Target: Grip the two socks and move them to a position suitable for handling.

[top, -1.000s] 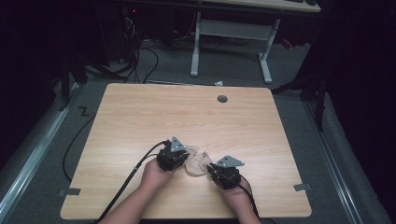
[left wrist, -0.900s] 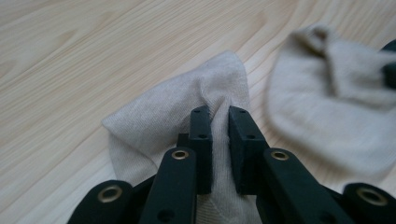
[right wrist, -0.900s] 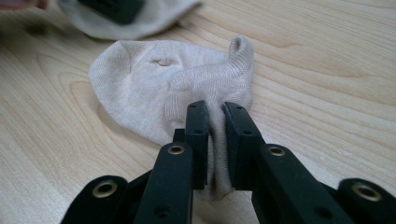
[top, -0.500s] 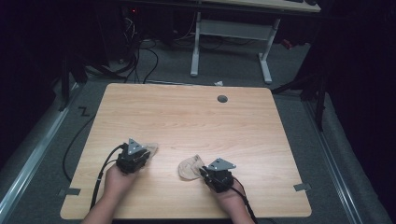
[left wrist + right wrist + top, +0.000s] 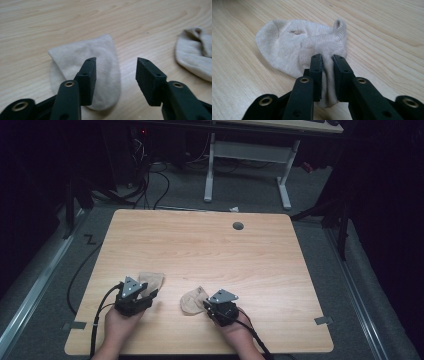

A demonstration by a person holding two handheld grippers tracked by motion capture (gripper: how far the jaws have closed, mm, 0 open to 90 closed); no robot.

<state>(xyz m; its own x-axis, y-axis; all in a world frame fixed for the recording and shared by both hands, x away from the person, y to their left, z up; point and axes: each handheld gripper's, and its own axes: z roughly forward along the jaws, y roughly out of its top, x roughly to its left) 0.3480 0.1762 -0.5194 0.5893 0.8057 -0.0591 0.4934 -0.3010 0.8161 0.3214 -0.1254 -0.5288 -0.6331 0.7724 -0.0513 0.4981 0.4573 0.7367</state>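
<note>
Left gripper point(image 5: 116, 75): jaws stand apart and have just been opening; nothing is pinched between them. The left sock point(image 5: 87, 75) lies flat on the counter beneath and just ahead of the jaw tips, free of the pads.

Right gripper point(image 5: 327, 75): jaws close together, clamped on a bunched fold of the right sock point(image 5: 294, 47); they have just been easing open a little, yet the cloth is visibly pinched between the pads.

Left sock, high view point(image 5: 150, 280): near the front left of the counter, partly under the left gripper point(image 5: 132, 297).

Right sock, high view point(image 5: 192, 300): near the front middle, its edge held by the right gripper point(image 5: 220, 307). The two socks lie apart, with bare wood between them.

Step in hand: by my reading, the socks are being laid out singly, one already set down and the other about to be.

Doing it well: lift the left gripper straight off so it does not drag the flat sock. With the right one, lower the fold until it rests on the wood, then open fully before drawing back, so the cloth does not snag a pad and crumple.

Counter point(image 5: 210, 250): pale wood grain, smooth, with a round cable hole point(image 5: 238, 226) near the far edge.

Room: dark, grey floor; cables point(image 5: 150, 185) and a white desk frame point(image 5: 245, 165) stand behind the counter.
</note>
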